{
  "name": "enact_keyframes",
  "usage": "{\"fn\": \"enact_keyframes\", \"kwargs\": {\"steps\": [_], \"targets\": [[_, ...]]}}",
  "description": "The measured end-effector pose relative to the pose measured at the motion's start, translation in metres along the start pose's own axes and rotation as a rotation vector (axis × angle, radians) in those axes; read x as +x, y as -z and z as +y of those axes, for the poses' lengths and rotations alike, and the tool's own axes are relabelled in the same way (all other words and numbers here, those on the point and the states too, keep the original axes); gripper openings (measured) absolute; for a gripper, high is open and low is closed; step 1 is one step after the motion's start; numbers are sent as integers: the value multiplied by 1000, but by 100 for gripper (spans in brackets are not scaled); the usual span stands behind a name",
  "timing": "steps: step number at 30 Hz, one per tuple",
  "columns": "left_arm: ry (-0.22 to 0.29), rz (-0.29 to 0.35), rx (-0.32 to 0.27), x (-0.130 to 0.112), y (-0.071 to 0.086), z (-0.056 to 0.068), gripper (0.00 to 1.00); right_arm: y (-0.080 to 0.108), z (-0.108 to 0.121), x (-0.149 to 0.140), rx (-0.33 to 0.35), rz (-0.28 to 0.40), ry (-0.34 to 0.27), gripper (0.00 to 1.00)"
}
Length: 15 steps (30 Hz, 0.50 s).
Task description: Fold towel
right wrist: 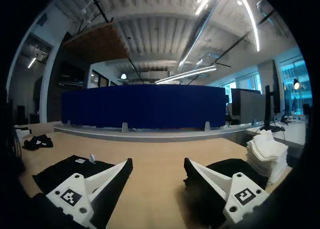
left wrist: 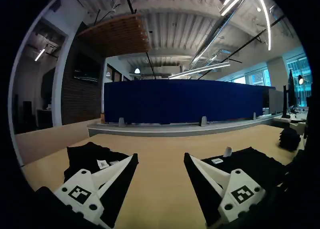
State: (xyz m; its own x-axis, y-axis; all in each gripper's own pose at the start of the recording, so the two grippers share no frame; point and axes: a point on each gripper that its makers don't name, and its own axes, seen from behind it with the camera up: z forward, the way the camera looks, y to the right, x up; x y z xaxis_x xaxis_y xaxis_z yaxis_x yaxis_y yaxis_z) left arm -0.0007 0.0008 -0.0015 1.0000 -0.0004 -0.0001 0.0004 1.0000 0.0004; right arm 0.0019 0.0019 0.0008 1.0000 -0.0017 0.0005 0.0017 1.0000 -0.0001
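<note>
Nearby, white towel stack sits beside black towel, blue partition behind.

No legible text; white tag on black towel perhaps printed.

Left claw, fingers wide apart: bare table at 12 o'clock, free lane up to blue partition, which walls off far edge. Black towel under my 10, tagged black towel under my 2, dark bundle off at 3. Right claw, spread too: open wood at 12. Tagged black towel lies at 9, black heap at 3, white towel stack just past it, closing off right side.
</note>
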Motion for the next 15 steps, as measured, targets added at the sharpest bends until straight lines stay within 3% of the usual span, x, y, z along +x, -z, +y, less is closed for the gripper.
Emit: {"fn": "enact_keyframes", "kwargs": {"steps": [15], "targets": [[0,0,0,0,0,1,85,0,0,-1,0,0,0,100]]}}
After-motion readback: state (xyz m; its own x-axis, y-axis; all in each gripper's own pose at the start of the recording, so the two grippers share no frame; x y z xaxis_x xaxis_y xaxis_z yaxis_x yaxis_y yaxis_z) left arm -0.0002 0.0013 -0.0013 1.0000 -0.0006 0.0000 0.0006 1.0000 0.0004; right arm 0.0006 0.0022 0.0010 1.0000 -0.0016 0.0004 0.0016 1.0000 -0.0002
